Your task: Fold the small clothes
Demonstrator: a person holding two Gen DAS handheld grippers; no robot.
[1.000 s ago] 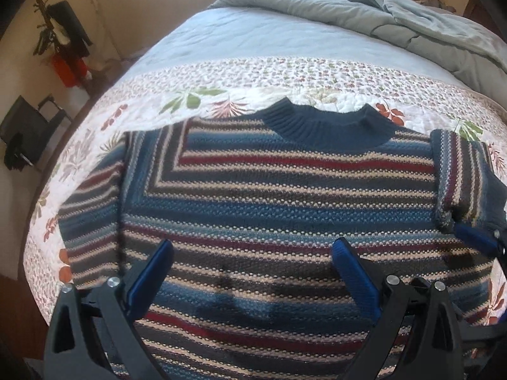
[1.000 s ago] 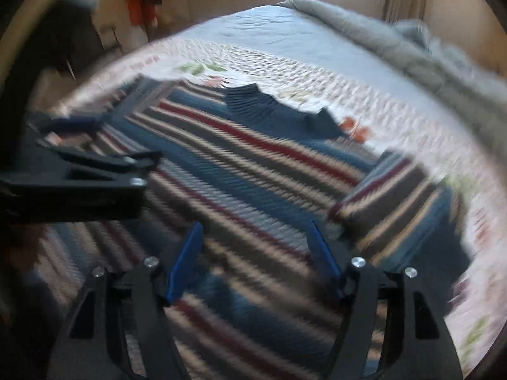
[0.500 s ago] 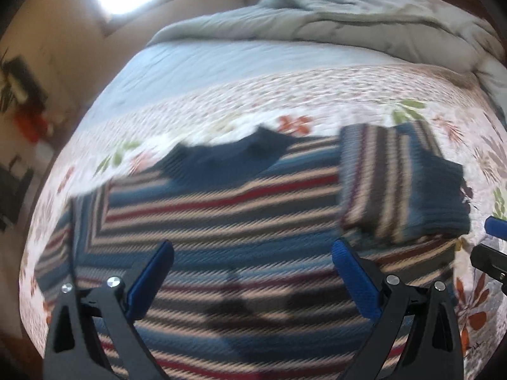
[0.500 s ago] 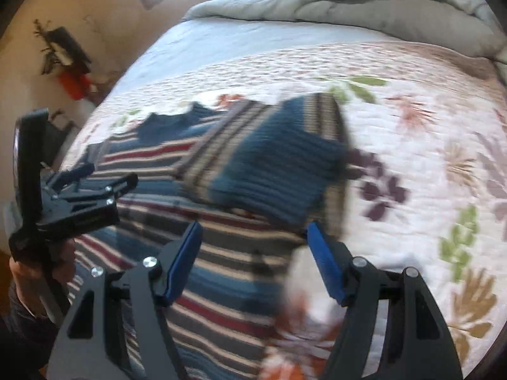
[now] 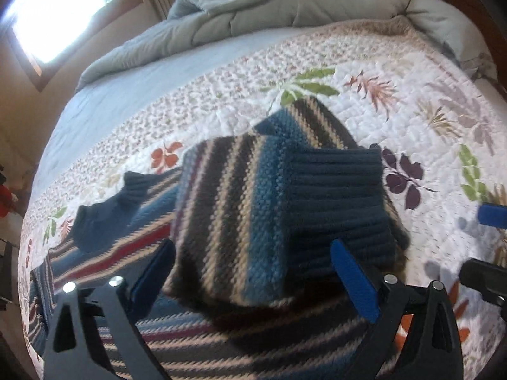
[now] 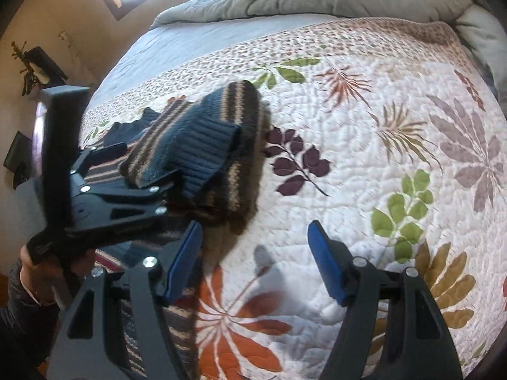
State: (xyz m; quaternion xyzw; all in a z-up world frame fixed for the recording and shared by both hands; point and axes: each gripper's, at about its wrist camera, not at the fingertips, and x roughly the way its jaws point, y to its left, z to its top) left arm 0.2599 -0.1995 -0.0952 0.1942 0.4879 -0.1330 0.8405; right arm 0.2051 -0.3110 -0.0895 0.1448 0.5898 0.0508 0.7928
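My left gripper (image 5: 252, 275) hangs with its jaws wide apart and nothing between them just above the striped knit sweater (image 5: 133, 243), which lies flat on the floral quilt (image 5: 412, 101) with its right sleeve (image 5: 272, 202) folded inward over the chest, I judge so the body narrows before the next fold. My right gripper (image 6: 255, 258) is spread just as wide and empty, over bare quilt beside the sweater's edge, probably clear of the sleeve so the fold stays put. The sweater's hem and far sleeve are cut off or blurred, and whether my left fingertips touch the knit I cannot tell.
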